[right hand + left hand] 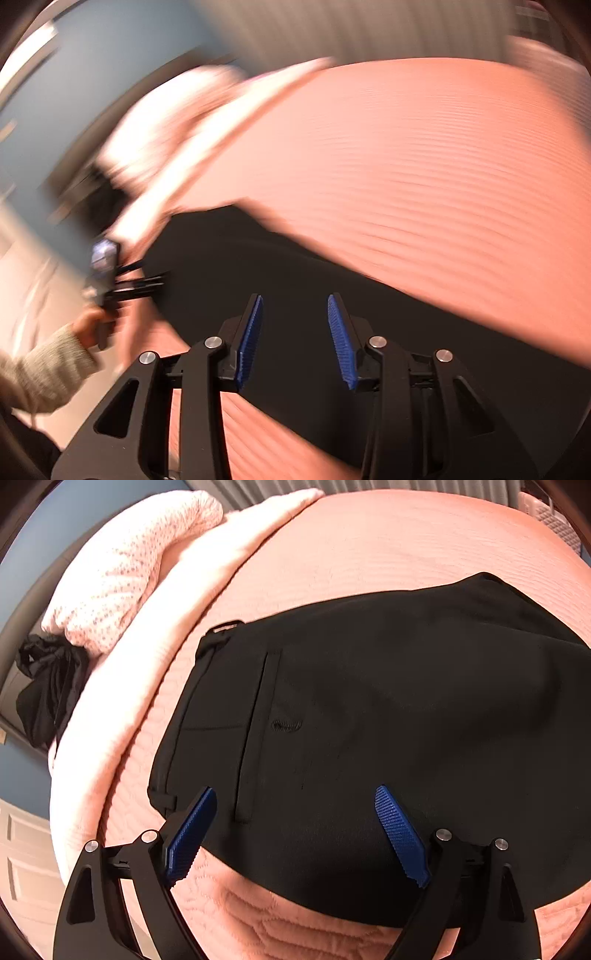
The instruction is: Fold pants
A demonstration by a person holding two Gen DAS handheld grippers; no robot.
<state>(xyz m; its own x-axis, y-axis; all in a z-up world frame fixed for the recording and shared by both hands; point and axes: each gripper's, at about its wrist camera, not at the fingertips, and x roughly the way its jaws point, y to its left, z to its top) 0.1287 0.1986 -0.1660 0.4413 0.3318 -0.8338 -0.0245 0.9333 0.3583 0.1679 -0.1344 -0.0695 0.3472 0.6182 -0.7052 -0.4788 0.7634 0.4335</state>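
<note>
the folded black fabric pants (369, 709) lie flat on the quilted salmon-pink bedspread (369, 542), both claws gaping and empty, left gripper (295, 834) wide, right gripper (295, 339) narrower; a fold looks just laid, so next probably comes regrasping an edge.

A salmon quilted bedspread (369, 542) covers the bed, a pale pink blanket (155, 635) along its edge, a dotted pillow (129, 565) above, black fabric (48, 694) bunched beside it.

A bed with a pink quilted cover (369, 546) carries folded black pants (369, 720) and a dotted pillow (140, 565).
</note>
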